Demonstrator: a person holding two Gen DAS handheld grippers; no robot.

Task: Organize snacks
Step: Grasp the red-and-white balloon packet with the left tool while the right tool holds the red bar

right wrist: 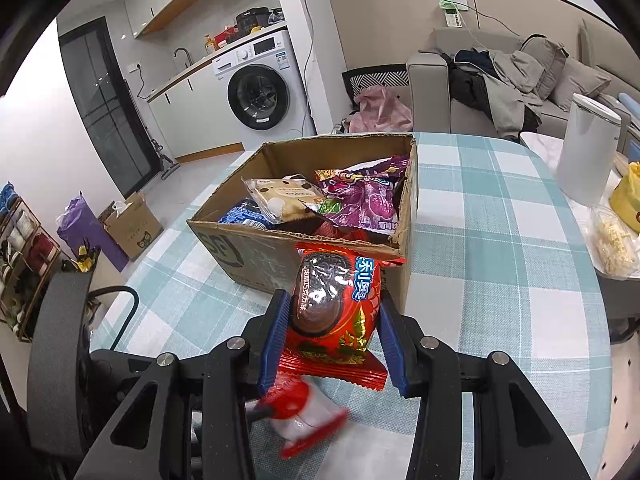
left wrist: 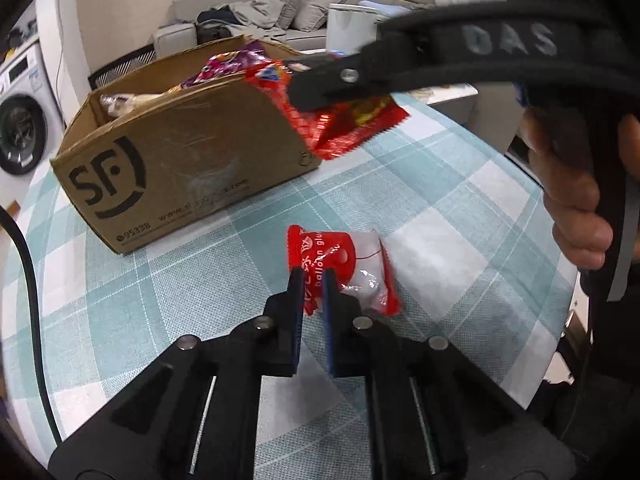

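Two tongs, two snacks by the box

The right tongs (right wrist: 334, 320) squeeze a red cookie pack (right wrist: 332, 308) just outside the cardboard box (left wrist: 180, 160). The left tongs (left wrist: 312, 280) pinch a small red-and-white candy (left wrist: 344, 268) near the box, over the worktop (left wrist: 420, 208).

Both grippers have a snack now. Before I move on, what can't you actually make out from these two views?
- Cardboard box contents: left wrist view, the near wall hides most.
- Small red-and-white packet: right wrist view, motion-blurred.
- Red cookie packet: left wrist view, right gripper covers its middle.
- Box floor: right wrist view, snacks cover it.
- Left gripper: grip depth unclear.
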